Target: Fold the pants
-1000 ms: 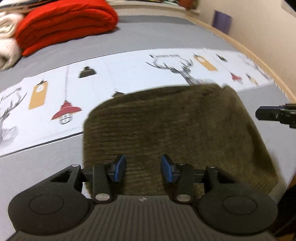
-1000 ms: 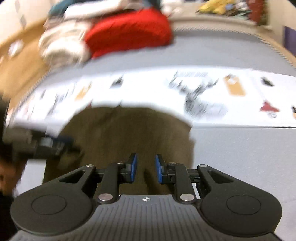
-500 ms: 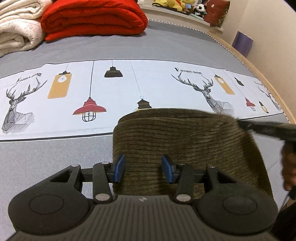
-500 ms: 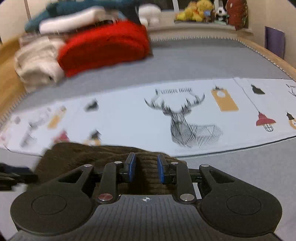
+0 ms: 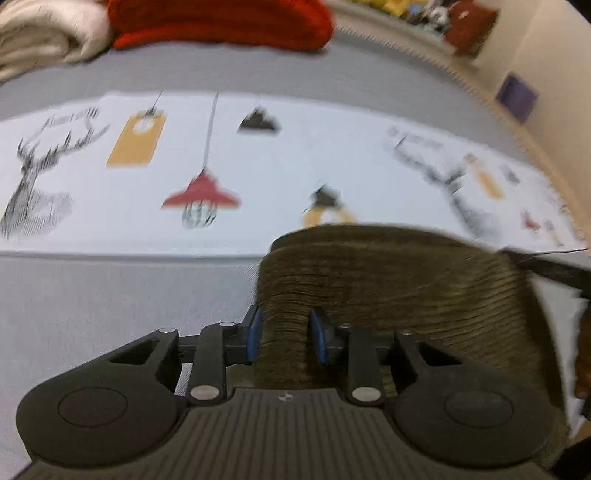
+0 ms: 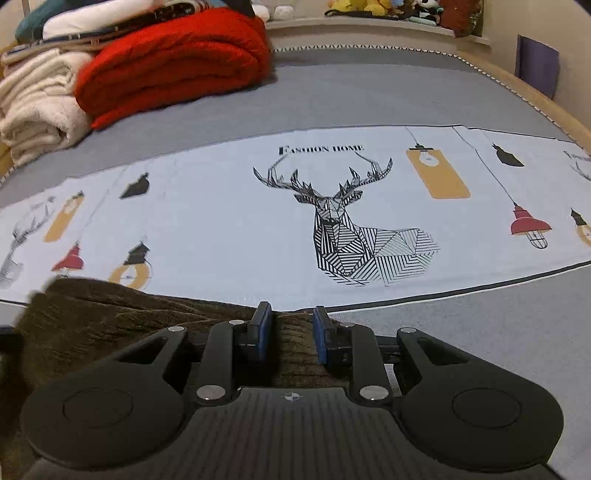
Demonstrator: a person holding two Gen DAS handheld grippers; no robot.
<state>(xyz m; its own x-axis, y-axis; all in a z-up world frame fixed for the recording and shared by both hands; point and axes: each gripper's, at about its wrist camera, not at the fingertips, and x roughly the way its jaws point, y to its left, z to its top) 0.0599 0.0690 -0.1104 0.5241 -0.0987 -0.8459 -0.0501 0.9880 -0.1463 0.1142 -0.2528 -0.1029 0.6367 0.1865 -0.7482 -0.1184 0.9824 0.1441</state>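
Observation:
Brown corduroy pants lie folded on the grey bed, their far edge over a printed cloth. My left gripper sits at the pants' near left corner. Its jaws are closing, with a bunched ridge of corduroy filling the gap between the blue pads. In the right wrist view the pants spread to the lower left, and my right gripper is shut on their near right edge. A dark blurred bar at the right of the left wrist view is the other gripper, with a hand below it.
A white printed cloth with deer and lamps crosses the grey bed cover. A red folded blanket and a cream one lie at the back left. A wooden bed edge runs along the right, with soft toys on a shelf behind.
The left jaws have narrowed onto the corduroy, and the pants sit further right in that view. The right gripper has sunk, so the pants' far edge lies low and left in its view.

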